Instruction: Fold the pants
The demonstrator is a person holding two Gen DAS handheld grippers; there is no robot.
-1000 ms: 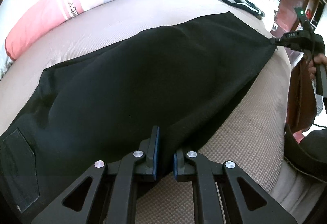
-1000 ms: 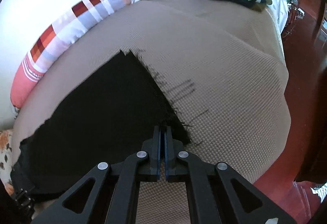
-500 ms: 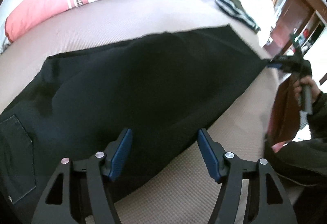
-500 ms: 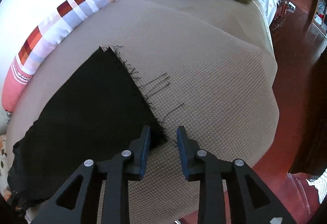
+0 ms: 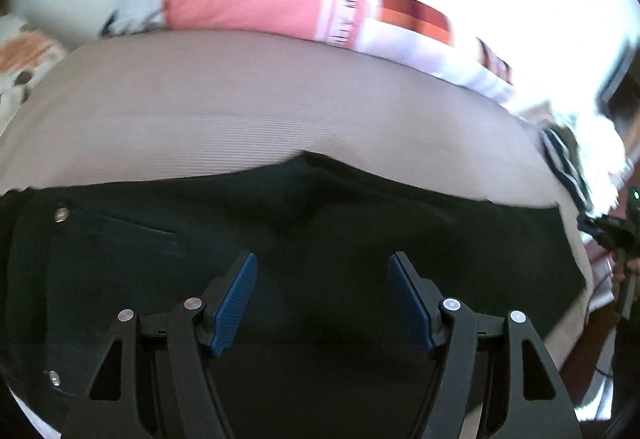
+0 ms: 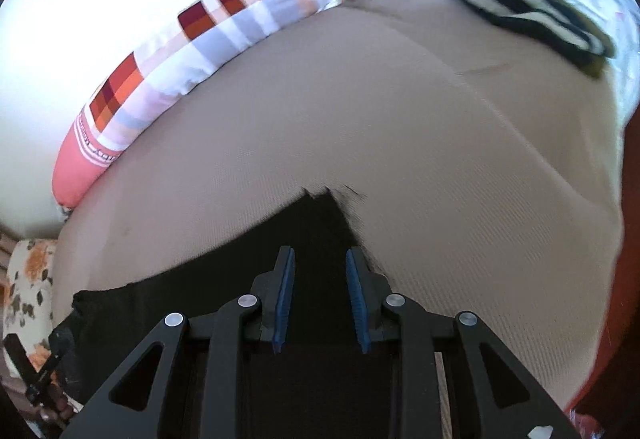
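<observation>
Both claws, left gripper (image 5: pixel 322 303) wide and right gripper (image 6: pixel 320 299) narrowly parted, hover empty over the black pants (image 5: pixel 320 223); each should re-grip an edge squarely before the next fold.

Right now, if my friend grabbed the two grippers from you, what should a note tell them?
Left gripper: jaws have just been opening, now wide, above the waist end, nothing gripped.
Right gripper: jaws have just been opening a little, above the frayed hem, nothing gripped.
The black pants lie flat and long across the beige bed.
Done: pants laid out and let go.
Left: probably bring the ends together for the next fold.
</observation>
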